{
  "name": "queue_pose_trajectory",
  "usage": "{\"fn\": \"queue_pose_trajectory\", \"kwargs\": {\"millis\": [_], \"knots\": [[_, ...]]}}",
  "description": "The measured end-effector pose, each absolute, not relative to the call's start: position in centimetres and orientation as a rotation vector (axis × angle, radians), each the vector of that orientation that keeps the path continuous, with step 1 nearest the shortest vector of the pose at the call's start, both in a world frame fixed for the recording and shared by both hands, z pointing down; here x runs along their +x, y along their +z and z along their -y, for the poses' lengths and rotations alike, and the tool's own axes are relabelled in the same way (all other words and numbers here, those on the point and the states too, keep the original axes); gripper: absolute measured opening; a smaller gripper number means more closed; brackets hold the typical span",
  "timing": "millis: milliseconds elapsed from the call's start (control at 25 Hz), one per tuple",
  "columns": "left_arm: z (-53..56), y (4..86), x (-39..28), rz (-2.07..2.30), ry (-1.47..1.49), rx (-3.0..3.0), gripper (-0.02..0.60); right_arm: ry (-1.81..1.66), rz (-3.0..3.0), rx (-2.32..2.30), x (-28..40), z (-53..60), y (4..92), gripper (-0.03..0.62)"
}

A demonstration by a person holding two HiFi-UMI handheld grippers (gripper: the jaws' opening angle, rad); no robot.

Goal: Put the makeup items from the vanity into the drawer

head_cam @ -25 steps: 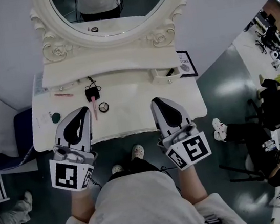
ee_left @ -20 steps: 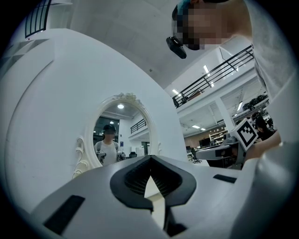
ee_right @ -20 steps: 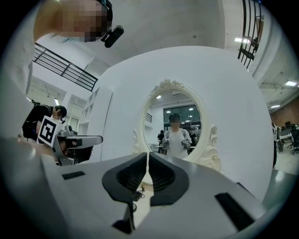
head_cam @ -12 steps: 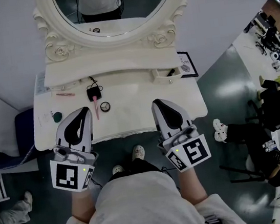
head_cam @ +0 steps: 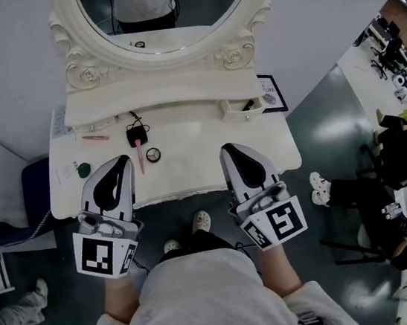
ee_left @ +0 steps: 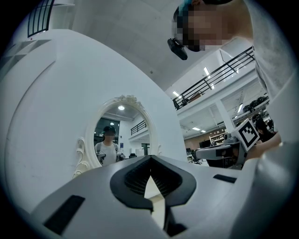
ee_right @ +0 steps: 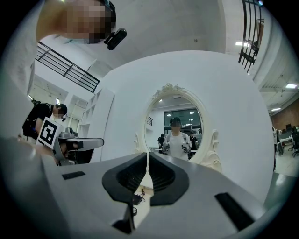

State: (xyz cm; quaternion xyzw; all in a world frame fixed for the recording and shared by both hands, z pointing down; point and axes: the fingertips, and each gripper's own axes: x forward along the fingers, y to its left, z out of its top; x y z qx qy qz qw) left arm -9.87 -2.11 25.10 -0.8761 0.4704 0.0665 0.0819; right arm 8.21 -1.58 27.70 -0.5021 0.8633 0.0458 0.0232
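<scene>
On the white vanity top lie a pink tube, a round compact, a black item with a cord, a thin pink stick and a small green round thing. A small drawer at the right under the mirror shelf stands slightly out, with something dark in it. My left gripper is shut and empty at the vanity's front edge, just left of the pink tube. My right gripper is shut and empty at the front right, over bare top.
An oval mirror in a carved frame rises behind the shelf. A framed card stands at the back right. A dark stool is left of the vanity. The person's feet are under its front edge. Seated people are at far right.
</scene>
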Motion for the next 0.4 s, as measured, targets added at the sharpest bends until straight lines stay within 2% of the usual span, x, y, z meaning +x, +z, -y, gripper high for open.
{"fn": "queue_pose_trajectory", "kwargs": {"millis": [400], "knots": [[1.97, 24.75, -10.32, -1.408, 0.217, -2.615, 0.014, 0.154, -2.667, -1.552, 7.78, 1.27, 27.3, 0.028]]}}
